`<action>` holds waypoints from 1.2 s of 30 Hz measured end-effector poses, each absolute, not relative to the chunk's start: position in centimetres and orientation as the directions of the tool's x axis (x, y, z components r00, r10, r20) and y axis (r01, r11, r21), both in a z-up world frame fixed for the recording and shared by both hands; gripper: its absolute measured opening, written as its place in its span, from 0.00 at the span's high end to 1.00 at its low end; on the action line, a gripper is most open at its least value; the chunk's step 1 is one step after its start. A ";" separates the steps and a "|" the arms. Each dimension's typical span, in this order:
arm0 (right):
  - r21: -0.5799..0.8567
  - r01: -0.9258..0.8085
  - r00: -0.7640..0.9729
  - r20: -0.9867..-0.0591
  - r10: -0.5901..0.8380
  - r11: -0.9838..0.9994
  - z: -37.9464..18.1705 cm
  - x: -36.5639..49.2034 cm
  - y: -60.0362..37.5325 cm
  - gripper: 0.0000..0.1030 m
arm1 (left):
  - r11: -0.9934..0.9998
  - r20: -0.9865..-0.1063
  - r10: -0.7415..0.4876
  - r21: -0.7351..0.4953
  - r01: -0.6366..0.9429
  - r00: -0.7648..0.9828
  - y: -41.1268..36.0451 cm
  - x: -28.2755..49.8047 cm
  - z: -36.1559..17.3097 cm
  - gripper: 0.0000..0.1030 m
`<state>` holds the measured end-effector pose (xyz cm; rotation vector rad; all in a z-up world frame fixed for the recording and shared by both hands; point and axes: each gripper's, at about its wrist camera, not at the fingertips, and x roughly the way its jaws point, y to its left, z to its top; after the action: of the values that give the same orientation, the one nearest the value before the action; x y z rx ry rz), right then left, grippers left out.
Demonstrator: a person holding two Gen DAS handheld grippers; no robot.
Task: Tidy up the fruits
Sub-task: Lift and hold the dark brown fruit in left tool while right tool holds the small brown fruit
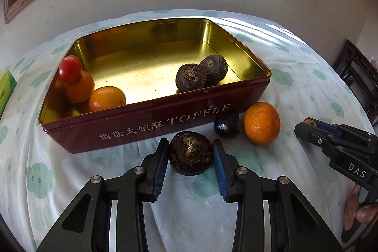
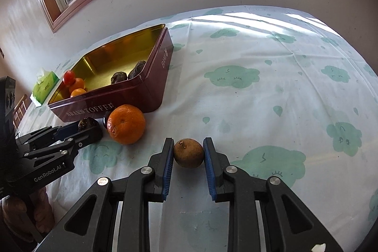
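Observation:
A dark red toffee tin (image 1: 151, 124) lies open on the cloud-print cloth. It holds a red tomato (image 1: 70, 69), two oranges (image 1: 107, 98) at its left end and two dark water chestnuts (image 1: 191, 76) at its right. In front of the tin, my left gripper (image 1: 190, 145) has both blue pads against a third dark water chestnut (image 1: 190, 155) resting on the cloth. A mandarin (image 1: 261, 123) and a small black chestnut (image 1: 226, 125) sit just right of it. My right gripper (image 2: 188, 145) is shut on a small brown round fruit (image 2: 188, 154), on the cloth to the mandarin's right.
A green tissue pack (image 1: 6, 89) lies left of the tin at the table edge. Dark wooden furniture (image 1: 356, 77) stands beyond the right edge. The wall and window run behind the table. A hand (image 1: 354, 211) holds the right gripper's handle.

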<state>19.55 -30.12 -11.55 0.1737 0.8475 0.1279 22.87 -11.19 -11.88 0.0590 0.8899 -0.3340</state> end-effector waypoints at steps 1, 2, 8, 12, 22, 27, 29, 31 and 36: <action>0.207 -0.043 0.655 -0.733 0.184 0.977 -11.6 19.6 -30.1 0.77 | 0.954 -0.767 -0.246 -0.082 0.290 0.593 -10.9 22.6 -11.8 0.63; 0.208 -0.043 0.655 -0.732 0.185 0.977 -11.5 19.5 -30.1 0.77 | 0.959 -0.761 -0.235 -0.081 0.271 0.605 -10.4 22.3 -11.6 0.63; 0.200 -0.035 0.650 -0.739 0.174 0.979 -11.3 19.3 -28.9 0.77 | 0.984 -0.743 -0.147 -0.045 0.170 0.653 -6.6 20.7 -11.1 0.63; 0.234 -0.057 0.659 -0.722 0.213 0.970 -10.6 18.2 -26.4 0.77 | 0.990 -0.736 -0.113 -0.030 0.135 0.668 -4.8 20.2 -11.2 0.63; 0.193 -0.058 0.652 -0.736 0.184 0.979 -11.5 18.0 -23.2 0.77 | 0.996 -0.732 -0.089 -0.065 0.061 0.675 -3.1 20.2 -11.3 0.63; 0.190 -0.055 0.652 -0.737 0.179 0.980 -11.6 18.0 -23.1 0.77 | 0.998 -0.730 -0.069 -0.054 0.043 0.680 -3.2 20.1 -11.3 0.63; 0.185 -0.054 0.652 -0.738 0.175 0.981 -11.5 18.0 -23.1 0.77 | 0.998 -0.731 -0.061 -0.043 0.043 0.680 -3.4 20.1 -11.2 0.63; 0.185 -0.054 0.652 -0.738 0.175 0.981 -11.5 18.0 -23.1 0.77 | 0.999 -0.730 -0.054 -0.038 0.038 0.681 -3.5 20.0 -11.2 0.63; 0.177 -0.054 0.651 -0.740 0.169 0.983 -11.5 18.0 -23.0 0.77 | 0.999 -0.732 -0.045 -0.035 0.028 0.680 -3.4 20.1 -11.3 0.63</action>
<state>18.02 -23.03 -11.53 0.1443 0.8528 0.1268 20.09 -3.43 -11.25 -0.0220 0.8225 -0.0408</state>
